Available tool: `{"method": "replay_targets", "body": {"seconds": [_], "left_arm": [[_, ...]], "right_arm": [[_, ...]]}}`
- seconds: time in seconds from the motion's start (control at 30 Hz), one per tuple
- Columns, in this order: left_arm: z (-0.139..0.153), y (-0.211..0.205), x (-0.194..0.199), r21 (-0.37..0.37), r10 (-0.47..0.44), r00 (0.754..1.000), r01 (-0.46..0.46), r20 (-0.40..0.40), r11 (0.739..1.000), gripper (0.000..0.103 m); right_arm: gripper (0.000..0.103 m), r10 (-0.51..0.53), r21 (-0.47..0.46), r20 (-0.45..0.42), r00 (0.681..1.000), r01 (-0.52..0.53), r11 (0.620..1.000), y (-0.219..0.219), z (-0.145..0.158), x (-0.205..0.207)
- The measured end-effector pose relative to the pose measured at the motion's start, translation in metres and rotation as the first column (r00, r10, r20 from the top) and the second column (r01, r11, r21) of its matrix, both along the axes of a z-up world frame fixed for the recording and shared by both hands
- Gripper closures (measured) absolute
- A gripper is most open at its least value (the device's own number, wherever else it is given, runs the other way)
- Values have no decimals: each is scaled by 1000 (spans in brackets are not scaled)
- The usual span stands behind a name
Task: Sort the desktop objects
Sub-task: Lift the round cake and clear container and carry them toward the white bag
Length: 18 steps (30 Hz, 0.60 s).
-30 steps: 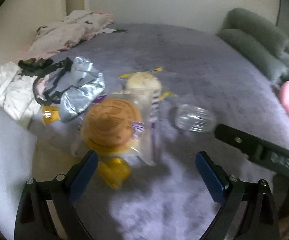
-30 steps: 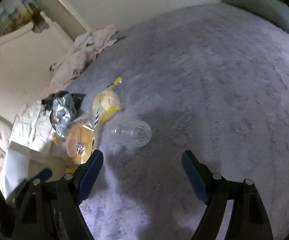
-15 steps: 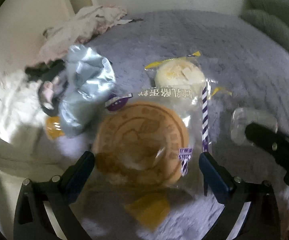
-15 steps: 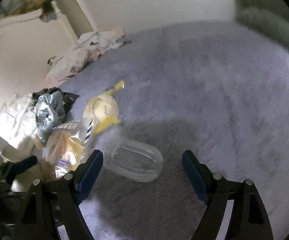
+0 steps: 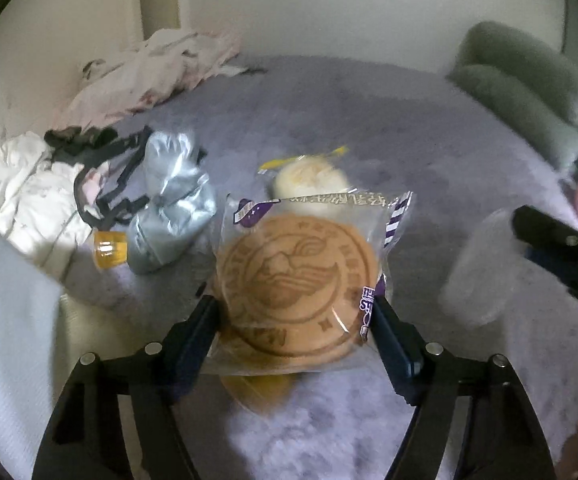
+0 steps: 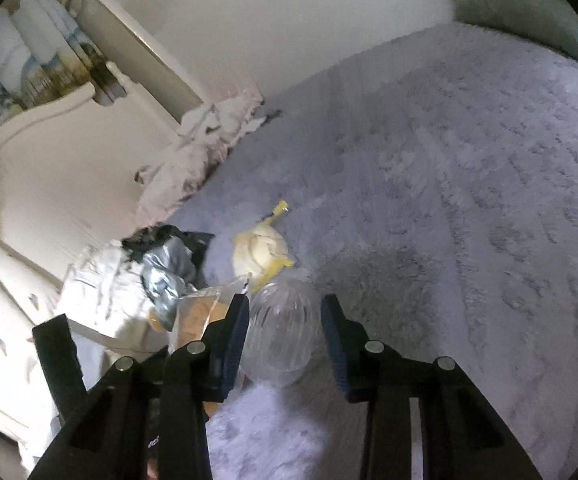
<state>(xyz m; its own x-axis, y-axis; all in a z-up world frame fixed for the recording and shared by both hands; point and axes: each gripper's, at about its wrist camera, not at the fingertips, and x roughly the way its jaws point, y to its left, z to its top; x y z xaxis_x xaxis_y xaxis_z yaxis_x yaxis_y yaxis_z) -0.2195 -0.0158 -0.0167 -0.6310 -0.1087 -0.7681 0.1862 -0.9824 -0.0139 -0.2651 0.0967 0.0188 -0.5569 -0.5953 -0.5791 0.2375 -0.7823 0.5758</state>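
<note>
Left claw (image 5: 293, 312) pinching wrapped pancake (image 5: 297, 284) flat, right claw (image 6: 283, 320) clamping clear bottle (image 6: 279, 332) lengthwise

A fuzzy lavender blanket (image 6: 469, 168) is spread everywhere. Cream walls (image 5: 329, 8) are seen at 12 o'clock, green pillows (image 5: 529, 92) at 2, crumpled clothes (image 5: 157, 68) at 10. Lighting's dim.

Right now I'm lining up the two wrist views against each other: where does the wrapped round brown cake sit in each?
Left wrist: the wrapped brown cake fills the lower centre, between the left hand-held gripper fingers.
Right wrist: only a sliver shows, lower left, beside the clear plastic bottle.
Shared landmark: the crumpled silver bag.
</note>
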Motion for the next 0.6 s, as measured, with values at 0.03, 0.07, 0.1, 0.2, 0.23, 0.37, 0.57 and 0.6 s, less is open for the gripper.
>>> {"method": "replay_targets", "body": {"seconds": [0.03, 0.07, 0.1, 0.2, 0.23, 0.37, 0.57, 0.6], "left_arm": [[7, 4, 6, -3, -10, 1000, 10, -16, 1000, 28], [15, 8, 12, -8, -19, 999, 18, -34, 1000, 28], [24, 12, 19, -9, -27, 998, 27, -52, 1000, 28], [52, 19, 35, -2, -51, 994, 51, -99, 999, 29], [61, 21, 40, -1, -59, 992, 59, -112, 998, 29], [103, 27, 68, -28, -98, 984, 95, -150, 995, 29], [137, 26, 108, -77, -122, 978, 110, -170, 991, 29], [138, 25, 111, -79, -127, 978, 116, -165, 990, 29]], "right_arm": [[74, -2, -13, -4, 1000, 2, 1000, 3, 5, 4], [76, -5, -23, -8, 1000, 5, 1000, 8, 9, 7], [76, -9, -36, -9, 1000, 9, 999, 12, 12, 11], [78, -20, -107, -22, 1000, 18, 994, 28, 26, 25], [78, -21, -123, -30, 999, 17, 992, 30, 32, 28], [35, -4, -120, 6, 1000, 4, 993, 30, 36, 32], [13, -73, 79, 234, 969, 56, 995, 11, -13, 16], [13, -75, 87, 273, 959, 54, 995, 8, -23, 14]]}}
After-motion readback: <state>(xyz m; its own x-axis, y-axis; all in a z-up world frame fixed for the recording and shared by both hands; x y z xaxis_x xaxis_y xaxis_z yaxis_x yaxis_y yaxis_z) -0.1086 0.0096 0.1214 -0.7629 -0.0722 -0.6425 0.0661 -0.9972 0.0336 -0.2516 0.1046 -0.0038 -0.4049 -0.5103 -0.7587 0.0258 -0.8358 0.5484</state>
